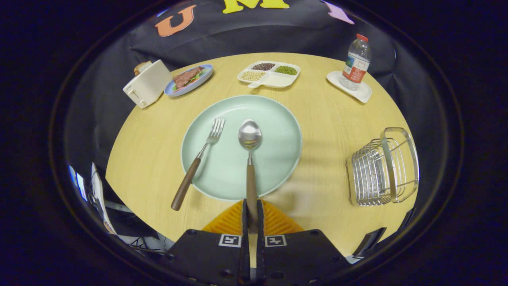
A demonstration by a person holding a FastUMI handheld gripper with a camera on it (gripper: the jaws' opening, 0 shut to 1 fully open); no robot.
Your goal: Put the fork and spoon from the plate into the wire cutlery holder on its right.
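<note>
A round pale-green plate (274,119) was seen at the centre of a round light-wood table (325,115). On it lay a steel fork with a brown wooden handle (198,161), its handle reaching off the rim toward the lower left, and a steel spoon with a brown wooden handle (250,159). The gripper (251,210) was pressed together on the spoon's handle end, both fingers pinching it.

At the right, an empty chrome wire cutlery holder (381,167) stood well apart from the plate.

At the top, a white divided tray (270,74) held dark, green and pale grains. A blue plate with meat (189,79) sat beside a white toaster (147,83), and a clear bottle with a red cap (356,61) stood on a white dish (351,88); its label could not be read.
</note>
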